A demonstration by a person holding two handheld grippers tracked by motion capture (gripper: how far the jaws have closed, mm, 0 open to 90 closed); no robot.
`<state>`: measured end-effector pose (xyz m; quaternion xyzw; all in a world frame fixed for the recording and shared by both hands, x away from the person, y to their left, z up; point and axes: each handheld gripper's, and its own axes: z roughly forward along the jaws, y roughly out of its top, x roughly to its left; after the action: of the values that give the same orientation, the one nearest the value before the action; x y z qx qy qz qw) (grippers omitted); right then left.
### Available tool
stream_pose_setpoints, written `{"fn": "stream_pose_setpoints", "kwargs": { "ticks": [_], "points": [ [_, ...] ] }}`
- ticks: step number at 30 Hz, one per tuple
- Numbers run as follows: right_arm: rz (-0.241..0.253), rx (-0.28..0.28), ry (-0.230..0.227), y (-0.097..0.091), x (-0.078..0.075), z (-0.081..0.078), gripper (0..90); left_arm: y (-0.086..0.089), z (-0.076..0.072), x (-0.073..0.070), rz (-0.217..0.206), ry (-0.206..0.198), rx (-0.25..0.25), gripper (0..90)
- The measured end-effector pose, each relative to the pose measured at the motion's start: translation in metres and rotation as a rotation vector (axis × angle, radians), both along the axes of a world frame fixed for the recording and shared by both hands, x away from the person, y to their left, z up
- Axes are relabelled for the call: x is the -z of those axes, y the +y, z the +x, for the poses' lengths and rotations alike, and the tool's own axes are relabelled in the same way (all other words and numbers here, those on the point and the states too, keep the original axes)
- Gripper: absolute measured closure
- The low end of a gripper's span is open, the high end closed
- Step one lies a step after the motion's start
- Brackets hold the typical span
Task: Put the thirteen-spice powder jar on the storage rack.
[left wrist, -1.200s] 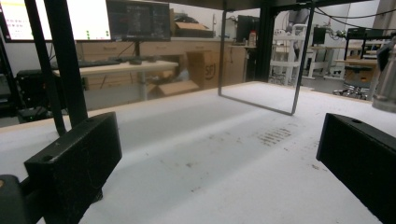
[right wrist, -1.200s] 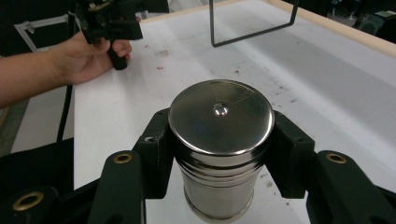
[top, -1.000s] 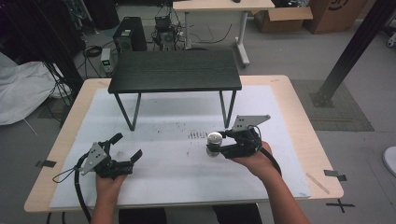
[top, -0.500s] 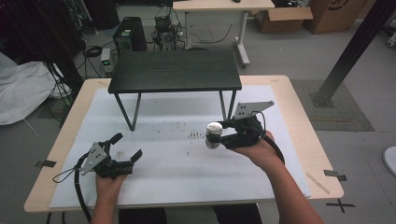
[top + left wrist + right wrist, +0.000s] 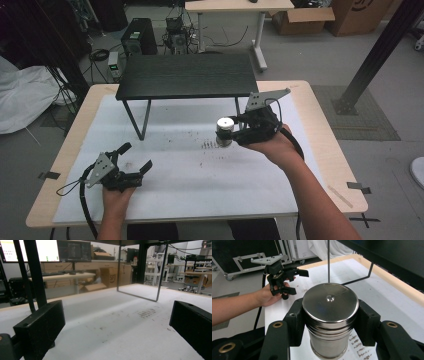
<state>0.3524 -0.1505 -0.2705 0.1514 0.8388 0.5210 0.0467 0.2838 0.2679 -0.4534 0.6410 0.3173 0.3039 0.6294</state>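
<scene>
The right tongs (image 5: 231, 134), right of centre in the high view, grip a steel canister (image 5: 224, 131) clear above the white surface (image 5: 200, 175). The left tongs (image 5: 134, 159), lower left, rest wide apart, holding nothing.

The metal canister (image 5: 329, 322) has its base cut off by the right gripper view's bottom edge.

left gripper (image 5: 131, 163): black, grey three-cornered plate, black cable | right gripper (image 5: 232, 131): black fingers, brass-ringed screw holes, bare forearms
</scene>
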Motion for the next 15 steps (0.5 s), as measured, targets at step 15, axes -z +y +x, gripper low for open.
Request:
{"fn": "stream_pose_setpoints", "kwargs": {
  "ticks": [15],
  "points": [
    [0.015, 0.012, -0.019, 0.000, -0.027, 0.017, 48.8, 0.000, 0.000, 0.000, -0.002, 0.003, 0.000, 0.5]
  ]
}}
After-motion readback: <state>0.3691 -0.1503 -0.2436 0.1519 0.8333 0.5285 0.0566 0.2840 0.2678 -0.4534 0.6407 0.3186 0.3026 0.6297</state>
